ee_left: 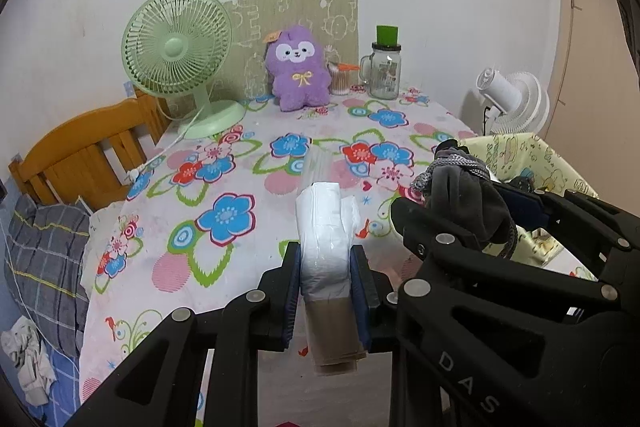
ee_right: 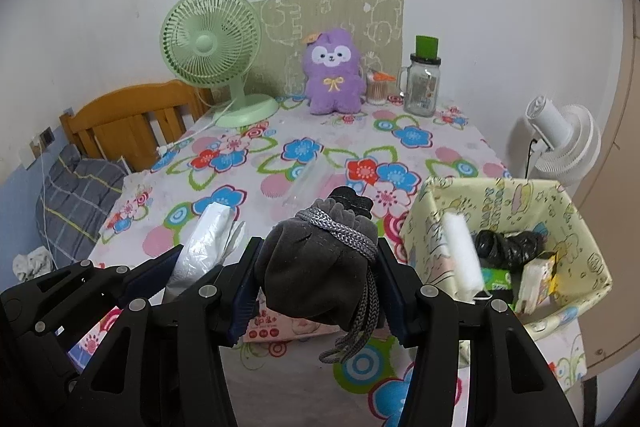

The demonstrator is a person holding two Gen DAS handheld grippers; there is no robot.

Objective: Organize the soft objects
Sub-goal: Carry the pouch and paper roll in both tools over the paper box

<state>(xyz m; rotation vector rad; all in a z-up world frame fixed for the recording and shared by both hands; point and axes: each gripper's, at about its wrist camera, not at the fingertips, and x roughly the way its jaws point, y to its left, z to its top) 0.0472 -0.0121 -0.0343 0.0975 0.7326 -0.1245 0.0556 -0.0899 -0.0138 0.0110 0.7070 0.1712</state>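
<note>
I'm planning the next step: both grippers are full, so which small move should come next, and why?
Probably carry the right gripper, shut on the gray drawstring pouch, rightward over the open fabric bin; the bin sits just to its right and already holds soft items.

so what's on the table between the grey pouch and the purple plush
A clear plastic packet on the tablecloth, between pouch and plush; right wrist view.

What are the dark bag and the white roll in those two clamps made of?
The grey pouch in the right gripper looks like matte, velvety fabric, closed by a braided cord. The white roll in the left gripper seems thin, crinkly, glossy plastic film, probably bags, with a brownish paper-like band at its lower end.
</note>
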